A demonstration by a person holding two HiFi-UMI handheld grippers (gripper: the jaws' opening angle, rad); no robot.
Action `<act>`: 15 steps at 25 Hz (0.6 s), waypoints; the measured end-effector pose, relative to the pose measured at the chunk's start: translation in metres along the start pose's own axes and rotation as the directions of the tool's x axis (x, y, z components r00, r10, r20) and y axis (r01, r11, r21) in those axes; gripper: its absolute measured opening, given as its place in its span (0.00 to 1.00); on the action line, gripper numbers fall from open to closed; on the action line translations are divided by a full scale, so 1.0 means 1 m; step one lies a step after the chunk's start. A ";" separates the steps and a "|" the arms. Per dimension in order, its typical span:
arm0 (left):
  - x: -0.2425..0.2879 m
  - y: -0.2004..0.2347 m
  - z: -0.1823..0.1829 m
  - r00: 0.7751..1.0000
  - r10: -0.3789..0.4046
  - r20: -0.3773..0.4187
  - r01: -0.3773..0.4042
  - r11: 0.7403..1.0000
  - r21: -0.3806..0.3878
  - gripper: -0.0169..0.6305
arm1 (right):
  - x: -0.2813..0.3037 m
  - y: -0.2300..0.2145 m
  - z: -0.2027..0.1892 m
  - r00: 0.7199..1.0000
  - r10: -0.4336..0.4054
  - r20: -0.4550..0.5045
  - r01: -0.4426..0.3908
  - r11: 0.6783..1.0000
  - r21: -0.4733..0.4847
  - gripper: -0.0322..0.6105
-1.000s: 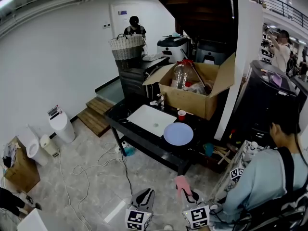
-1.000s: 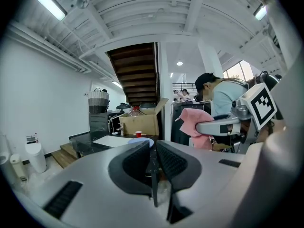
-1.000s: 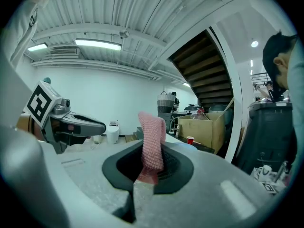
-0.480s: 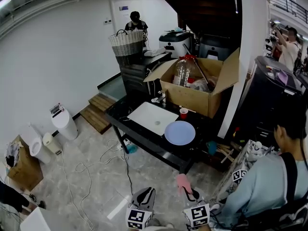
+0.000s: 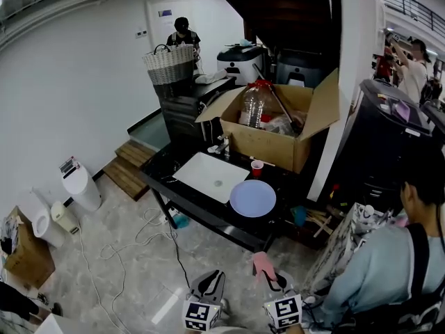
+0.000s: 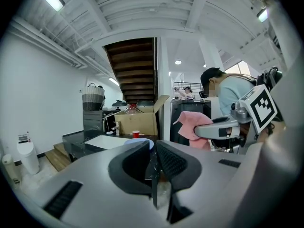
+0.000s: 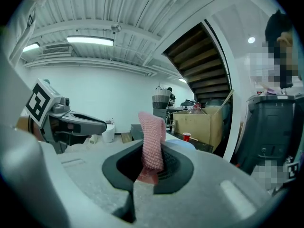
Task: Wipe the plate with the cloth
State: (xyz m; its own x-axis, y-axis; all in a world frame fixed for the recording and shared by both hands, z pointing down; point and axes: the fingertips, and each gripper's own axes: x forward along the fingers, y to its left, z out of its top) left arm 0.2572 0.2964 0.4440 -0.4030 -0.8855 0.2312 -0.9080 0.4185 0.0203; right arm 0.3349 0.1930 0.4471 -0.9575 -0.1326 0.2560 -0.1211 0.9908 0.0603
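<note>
Right gripper: jaws clamped on a pink cloth. The cloth stands up out of the jaws as a folded strip, with a bit hanging below the pads. Left gripper: jaws almost together, only a thin slit between them, nothing in it. The two grippers are side by side, near each other but apart, both low over the floor and pointing forward. In the left gripper view the right one shows off to its right with the cloth bunched at the tip.

Plate: pale blue, round, flat on a black table, straight ahead of the right gripper and well apart from it. For the left gripper it is ahead and a bit right. Neither the cloth nor the jaws touch it.

Just left of the plate on the table is a white rectangular tray. Beyond the plate are a small red cup and then an open cardboard box holding a clear bottle. A wicker basket sits on a dark cabinet further back and left. A seated person is close on the right gripper's right side. Cables lie on the floor between the grippers and the table, to the left.
</note>
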 end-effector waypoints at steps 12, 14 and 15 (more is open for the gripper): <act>0.057 0.066 0.015 0.998 -0.065 -0.006 0.065 0.998 -0.001 0.10 | 0.076 -0.002 0.030 0.999 -0.036 -0.020 0.036 0.999 0.018 0.10; 0.064 0.079 0.017 0.997 -0.072 -0.006 0.072 0.997 -0.002 0.10 | 0.089 -0.001 0.035 0.999 -0.039 -0.029 0.040 0.999 0.023 0.10; 0.068 0.086 0.018 0.997 -0.074 -0.004 0.074 0.997 -0.003 0.10 | 0.096 0.000 0.037 0.999 -0.041 -0.031 0.042 0.999 0.022 0.10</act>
State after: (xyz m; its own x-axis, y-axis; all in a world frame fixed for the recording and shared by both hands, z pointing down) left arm 0.1497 0.2686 0.4434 -0.3339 -0.9134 0.2327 -0.9351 0.3521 0.0403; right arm 0.2332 0.1811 0.4360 -0.9430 -0.1741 0.2835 -0.1669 0.9847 0.0497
